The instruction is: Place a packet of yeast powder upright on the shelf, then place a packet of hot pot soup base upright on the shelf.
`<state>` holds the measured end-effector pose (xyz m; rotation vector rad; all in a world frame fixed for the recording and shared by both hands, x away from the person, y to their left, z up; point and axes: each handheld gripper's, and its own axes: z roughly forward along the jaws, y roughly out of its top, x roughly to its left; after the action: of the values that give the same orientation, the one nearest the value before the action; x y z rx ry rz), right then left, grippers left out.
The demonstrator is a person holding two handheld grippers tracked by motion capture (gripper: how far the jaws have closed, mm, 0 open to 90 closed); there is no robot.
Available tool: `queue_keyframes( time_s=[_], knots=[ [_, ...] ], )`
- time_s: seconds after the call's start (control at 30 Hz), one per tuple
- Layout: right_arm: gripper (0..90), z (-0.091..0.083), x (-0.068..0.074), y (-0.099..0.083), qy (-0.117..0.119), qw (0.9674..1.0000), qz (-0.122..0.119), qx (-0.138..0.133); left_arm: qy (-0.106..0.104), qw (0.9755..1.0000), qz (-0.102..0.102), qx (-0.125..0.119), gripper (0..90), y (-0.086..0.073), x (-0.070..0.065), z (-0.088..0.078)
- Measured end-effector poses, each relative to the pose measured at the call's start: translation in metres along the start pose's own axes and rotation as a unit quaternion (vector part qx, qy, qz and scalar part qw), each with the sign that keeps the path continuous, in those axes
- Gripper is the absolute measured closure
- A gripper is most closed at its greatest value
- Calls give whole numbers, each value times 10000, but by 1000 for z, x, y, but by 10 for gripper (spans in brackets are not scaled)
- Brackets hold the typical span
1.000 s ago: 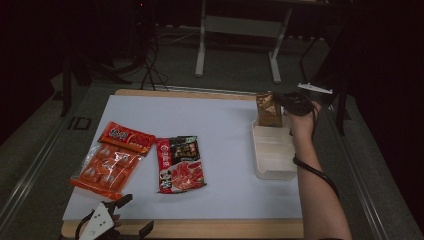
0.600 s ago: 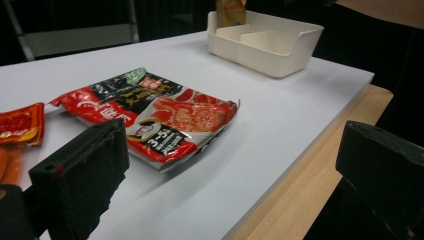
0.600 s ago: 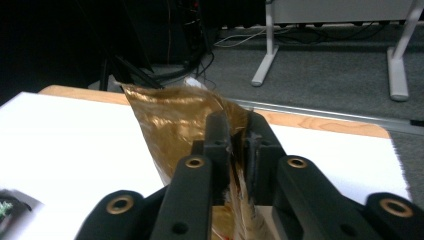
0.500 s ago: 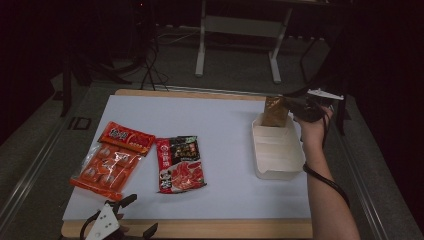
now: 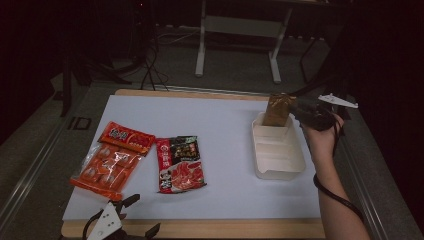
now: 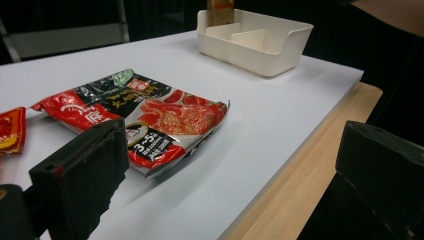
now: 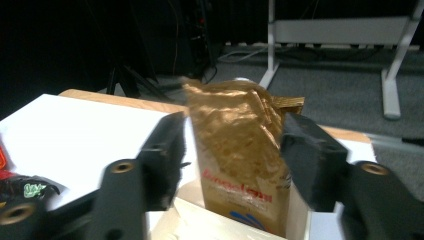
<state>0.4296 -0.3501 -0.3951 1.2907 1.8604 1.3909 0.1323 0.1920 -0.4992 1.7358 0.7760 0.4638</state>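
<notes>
A gold-brown packet [image 5: 278, 110] stands upright in the far compartment of the cream divided tray [image 5: 278, 174]. My right gripper [image 5: 296, 109] is just right of it. In the right gripper view the packet [image 7: 235, 120] sits between the jaws of this gripper [image 7: 232, 150]. The jaws have just been opening and stand apart, with a small gap on the left side. My left gripper [image 5: 144, 216] rests open at the table's near left edge, nothing between its jaws [image 6: 235, 150]. A red-and-black packet [image 5: 180, 165] and an orange-red packet [image 5: 112, 160] lie flat on the white mat.
The white mat [image 5: 220, 120] covers a wooden table with a bare wood strip [image 5: 225, 229] along the front. The tray's nearer compartments [image 6: 260, 40] hold nothing. Dark floor, cables and a metal stand [image 5: 240, 30] lie beyond the far edge.
The right hand has drawn back to the right from the tray's far end, and its jaws have opened off the gold packet, which stays standing in the tray. The left gripper has not moved.
</notes>
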Motion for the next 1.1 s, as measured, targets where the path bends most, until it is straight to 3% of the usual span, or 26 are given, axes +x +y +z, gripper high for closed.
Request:
queue_keyframes(
  time_s=[0.13, 0.23, 0.33, 0.5, 0.57, 0.63, 0.73, 0.93, 1.1],
  knots=[
    [315, -14, 9, -2, 100, 9999, -37, -71, -103, 9998, -188, 26, 13, 3, 1, 3],
    [212, -26, 20, -8, 247, 9995, -144, -124, -84, 9998, -96, 130, 13, 8, 1, 7],
    [151, -36, 30, -16, 466, 9988, -86, -151, -100, 9997, -150, 142, 13, 13, 1, 12],
    [111, -50, 47, -33, 754, 9969, -120, -209, -82, 9996, -118, 258, 13, 21, 5, 23],
    [115, -56, 53, -37, 960, 9951, -91, -227, -43, 9996, -140, 249, 13, 25, 7, 27],
    [135, -60, 60, -42, 1009, 9945, -152, -244, -112, 9995, -183, 249, 12, 28, 10, 32],
    [142, -68, 69, -51, 1284, 9909, -224, -343, -125, 9992, -225, 314, 13, 31, 13, 41],
    [179, -84, 82, -69, 1465, 9876, -264, -489, -222, 9976, -376, 533, 13, 32, 15, 63],
    [156, -96, 94, -79, 1619, 9848, -342, -520, -321, 9971, -329, 607, 13, 37, 14, 79]
  ],
)
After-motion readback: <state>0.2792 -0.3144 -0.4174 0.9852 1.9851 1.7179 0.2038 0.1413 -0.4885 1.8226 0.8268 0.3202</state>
